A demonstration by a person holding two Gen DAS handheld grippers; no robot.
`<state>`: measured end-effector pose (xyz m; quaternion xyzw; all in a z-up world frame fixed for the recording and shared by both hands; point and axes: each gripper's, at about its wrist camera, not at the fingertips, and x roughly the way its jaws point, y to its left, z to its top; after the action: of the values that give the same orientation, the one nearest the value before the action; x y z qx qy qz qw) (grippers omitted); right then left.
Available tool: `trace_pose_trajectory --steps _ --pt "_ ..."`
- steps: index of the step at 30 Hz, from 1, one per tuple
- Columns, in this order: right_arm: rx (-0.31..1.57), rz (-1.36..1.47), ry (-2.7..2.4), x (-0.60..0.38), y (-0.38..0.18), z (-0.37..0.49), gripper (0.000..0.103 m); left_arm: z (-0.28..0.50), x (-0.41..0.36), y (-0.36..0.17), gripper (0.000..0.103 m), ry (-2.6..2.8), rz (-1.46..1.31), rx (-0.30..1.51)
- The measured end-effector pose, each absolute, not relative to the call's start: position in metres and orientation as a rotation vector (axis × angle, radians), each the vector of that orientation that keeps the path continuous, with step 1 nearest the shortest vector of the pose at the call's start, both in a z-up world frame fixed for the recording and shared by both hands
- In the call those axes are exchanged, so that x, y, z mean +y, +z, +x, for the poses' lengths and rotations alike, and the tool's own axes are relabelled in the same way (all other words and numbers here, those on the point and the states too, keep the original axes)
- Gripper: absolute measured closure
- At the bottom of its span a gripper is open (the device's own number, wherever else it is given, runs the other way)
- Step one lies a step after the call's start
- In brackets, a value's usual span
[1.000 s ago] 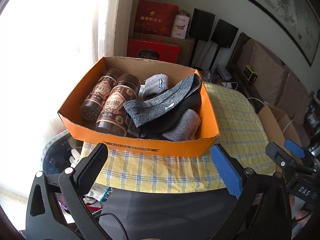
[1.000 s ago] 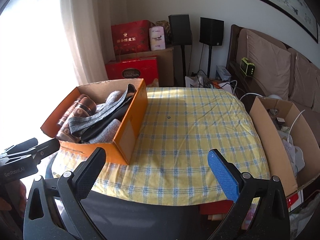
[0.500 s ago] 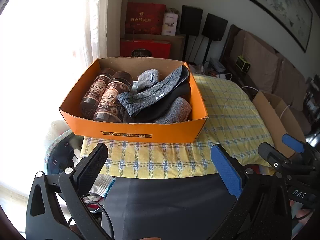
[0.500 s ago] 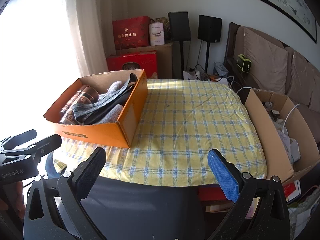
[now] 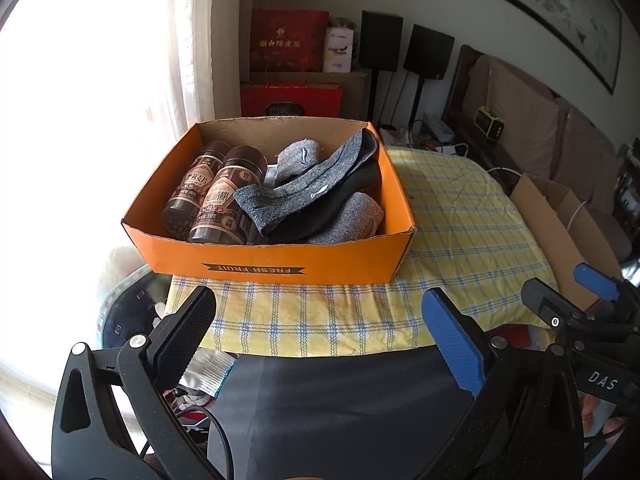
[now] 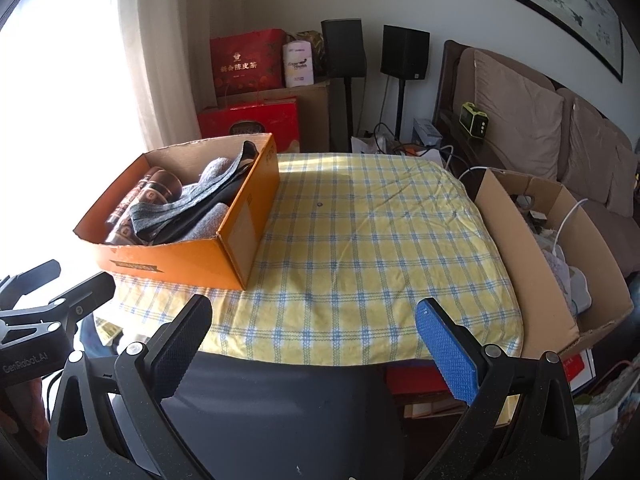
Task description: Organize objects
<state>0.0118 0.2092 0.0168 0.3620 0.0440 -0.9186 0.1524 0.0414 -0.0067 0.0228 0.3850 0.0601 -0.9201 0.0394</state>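
While both tools hang empty short of the table, read these lines before you commit to a move.

Tongs: your left gripper (image 5: pixel 320 324) has its fingers wide apart with nothing between them; your right gripper (image 6: pixel 316 336) is likewise spread and empty.

Box: the orange box (image 5: pixel 276 268) sits at the centre of the left view, on the near left corner of the checked tablecloth (image 6: pixel 372 240), its front wall just behind your left fingertips.

Contents: two brown bottles (image 5: pixel 216 196) lie side by side along the box's left half; grey socks (image 5: pixel 304 188) are piled over a dark garment (image 5: pixel 340 200) in the right half.

Table: in the right view the cloth beside the box shows nothing loose to pick up.

Stage: judging by that, the sorting looks finished or nearly so.

Advice: if you tidy further, come in from above the rim, not through the front wall.

Grip: take a sock by a raised fold in the middle, since the layers overlap and one may drag its neighbour.

Risk: the bottles lie on their sides and could roll if nudged.

Elsewhere: the plain cardboard box (image 6: pixel 532 256) at the right edge holds cables and cloth, well apart.
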Motion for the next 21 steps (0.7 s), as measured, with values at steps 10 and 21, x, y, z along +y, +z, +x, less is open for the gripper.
trace_pose_trajectory --steps 10,21 --pt "0.119 1.035 -2.634 0.2093 0.0167 0.0125 0.000 0.0410 -0.0084 0.0190 0.000 -2.802 1.186 0.181" --pt "0.118 1.035 -2.639 0.2101 0.0157 0.0119 0.000 0.0402 -0.0073 0.0187 0.000 -2.804 1.182 0.173"
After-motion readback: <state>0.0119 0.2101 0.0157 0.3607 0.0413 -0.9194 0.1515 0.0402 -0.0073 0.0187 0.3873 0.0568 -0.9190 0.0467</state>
